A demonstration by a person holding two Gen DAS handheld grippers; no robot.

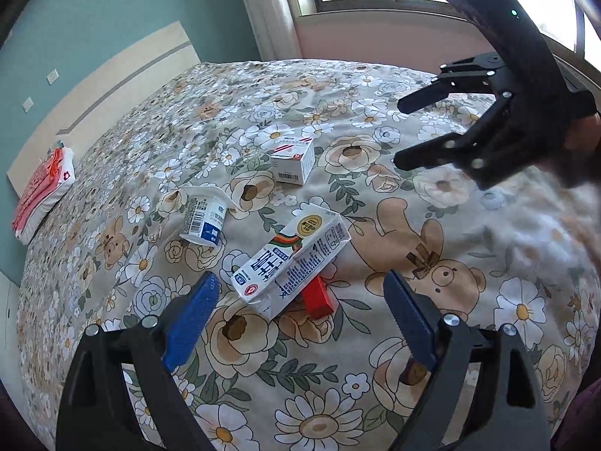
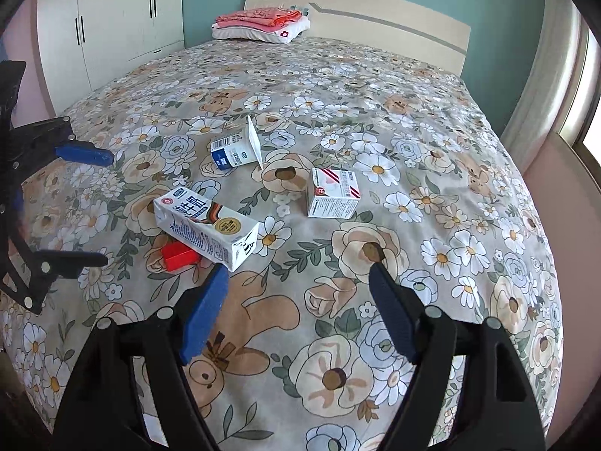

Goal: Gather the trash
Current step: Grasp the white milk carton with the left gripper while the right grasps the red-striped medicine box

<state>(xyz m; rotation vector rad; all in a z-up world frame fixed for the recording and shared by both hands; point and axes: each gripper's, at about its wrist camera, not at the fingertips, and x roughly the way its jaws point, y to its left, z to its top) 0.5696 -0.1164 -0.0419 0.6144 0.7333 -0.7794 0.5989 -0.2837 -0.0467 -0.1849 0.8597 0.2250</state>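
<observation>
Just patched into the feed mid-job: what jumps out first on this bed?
A white milk carton lies on its side mid-bed on the floral bedspread, partly covering a small red box. Beyond it lie a tipped yogurt cup and a small white box. The left gripper and right gripper hover open, holding nothing.

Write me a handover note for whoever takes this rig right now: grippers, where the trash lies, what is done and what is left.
Left gripper: open, holding nothing, above the bedspread, aimed at the milk carton.
Right gripper: open, holding nothing, above the bedspread.
Trash, all on the bedspread: milk carton on its side, lying partly on a small red box; yogurt cup tipped over, lid peeled; small white box upright.
Done: nothing picked up. No bin in view.
Left: all four pieces.
</observation>
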